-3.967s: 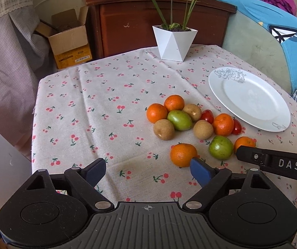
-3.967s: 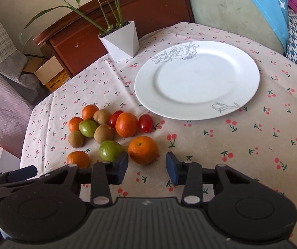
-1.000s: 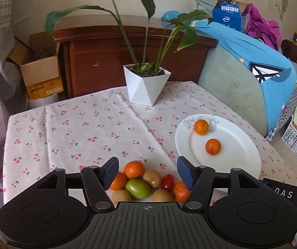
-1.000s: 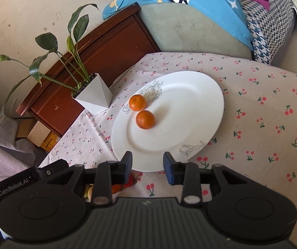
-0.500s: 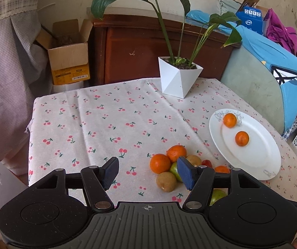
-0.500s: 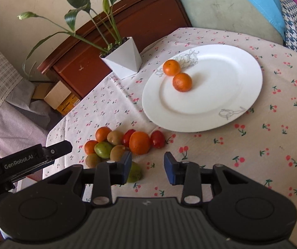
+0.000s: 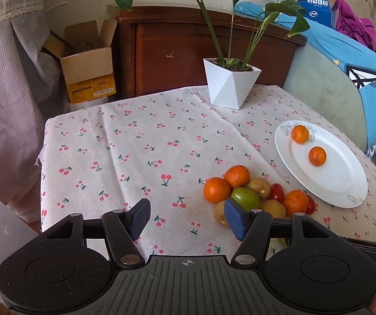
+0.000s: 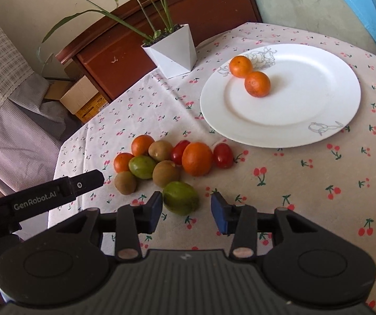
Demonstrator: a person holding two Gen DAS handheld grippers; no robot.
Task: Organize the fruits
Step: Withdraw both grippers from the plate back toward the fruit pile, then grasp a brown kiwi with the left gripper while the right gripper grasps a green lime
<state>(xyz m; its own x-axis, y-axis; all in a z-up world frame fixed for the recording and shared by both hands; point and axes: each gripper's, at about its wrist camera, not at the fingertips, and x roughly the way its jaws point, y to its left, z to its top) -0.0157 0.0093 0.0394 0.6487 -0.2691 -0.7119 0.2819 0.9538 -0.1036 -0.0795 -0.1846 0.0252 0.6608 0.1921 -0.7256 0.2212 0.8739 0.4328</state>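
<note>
Two oranges (image 8: 249, 76) on plate (image 8: 306, 120) — both hand-held grippers (image 7: 186, 219) (image 8: 186, 211) apart, empty

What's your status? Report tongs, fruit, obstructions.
Left tongs open, empty. Right tongs open, empty, green fruit just ahead of them. Two oranges on plate, the pile on the cloth. Nothing blocking.

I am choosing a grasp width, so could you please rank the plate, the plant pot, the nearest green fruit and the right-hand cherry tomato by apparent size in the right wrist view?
1. plate
2. plant pot, though farther away
3. nearest green fruit, enlarged by nearness
4. cherry tomato
</note>
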